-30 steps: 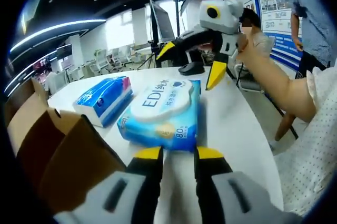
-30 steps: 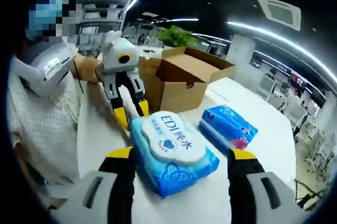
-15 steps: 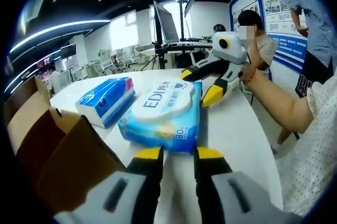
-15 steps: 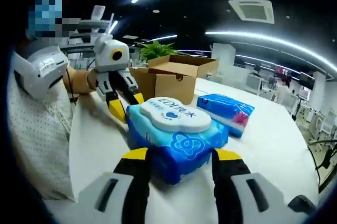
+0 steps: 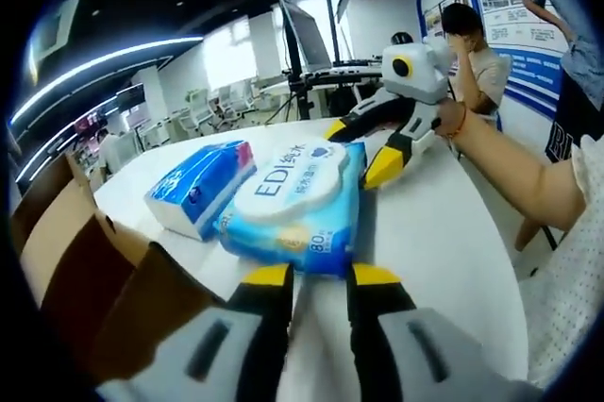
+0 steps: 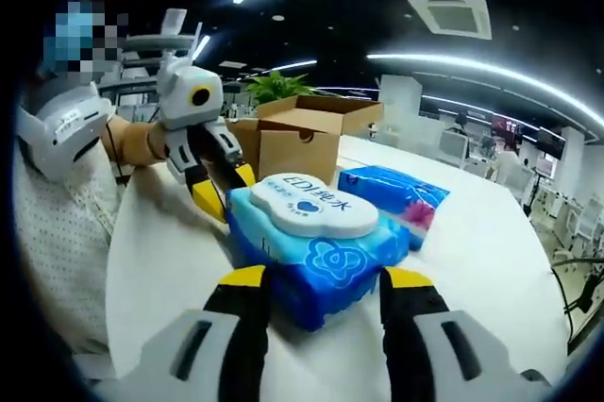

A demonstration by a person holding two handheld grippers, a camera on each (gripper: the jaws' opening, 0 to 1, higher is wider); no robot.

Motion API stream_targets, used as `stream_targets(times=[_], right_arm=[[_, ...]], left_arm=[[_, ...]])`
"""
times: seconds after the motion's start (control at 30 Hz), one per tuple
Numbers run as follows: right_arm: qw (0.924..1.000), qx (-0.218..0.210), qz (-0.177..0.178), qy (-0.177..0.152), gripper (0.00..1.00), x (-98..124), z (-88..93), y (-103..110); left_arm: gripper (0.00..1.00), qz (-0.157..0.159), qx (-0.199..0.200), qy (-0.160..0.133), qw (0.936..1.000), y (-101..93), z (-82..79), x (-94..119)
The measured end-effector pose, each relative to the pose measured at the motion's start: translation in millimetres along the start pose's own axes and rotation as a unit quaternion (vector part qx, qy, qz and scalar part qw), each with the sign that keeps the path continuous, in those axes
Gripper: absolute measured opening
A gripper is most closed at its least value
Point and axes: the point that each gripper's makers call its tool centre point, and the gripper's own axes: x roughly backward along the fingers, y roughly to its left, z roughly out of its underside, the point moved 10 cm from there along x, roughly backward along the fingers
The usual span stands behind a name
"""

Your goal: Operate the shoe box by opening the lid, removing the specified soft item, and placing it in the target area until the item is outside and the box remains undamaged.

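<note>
Left tongs (image 5: 316, 275) nearly closed, yellow tips just short of the near end of the wet wipes pack (image 5: 300, 204), gripping nothing as far as can be told. Right tongs (image 6: 321, 277) spread wide, one jaw along each side of the same pack (image 6: 316, 242), maybe brushing its sides but not yet clamped. Lowered around the pack over the last second, from a higher, looser hover to a level straddle. Pack lying flat on the white surface (image 5: 444, 232), already outside the cardboard shoe box (image 6: 300, 136), with a blue tissue pack (image 5: 198, 185) just beside it. Box standing near the left tongs with flaps open and no visible damage. Removal looks done; what remains is probably closing on the pack and carrying it to the target area, which cannot be made out.
</note>
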Motion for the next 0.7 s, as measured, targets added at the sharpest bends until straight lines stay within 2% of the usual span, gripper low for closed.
stream_targets(times=[0.37, 0.7], right_arm=[[1.0000, 0.001, 0.005, 0.007, 0.47, -10.2, -1.3, -16.4], [1.0000, 0.001, 0.004, 0.000, 0.47, -16.8, 1.4, -26.4]], left_arm=[[0.23, -0.022, -0.007, 0.009, 0.9997, 15.1, -4.3, -10.2], [0.23, -0.042, -0.016, 0.013, 0.9989, 18.3, -5.7, -14.9]])
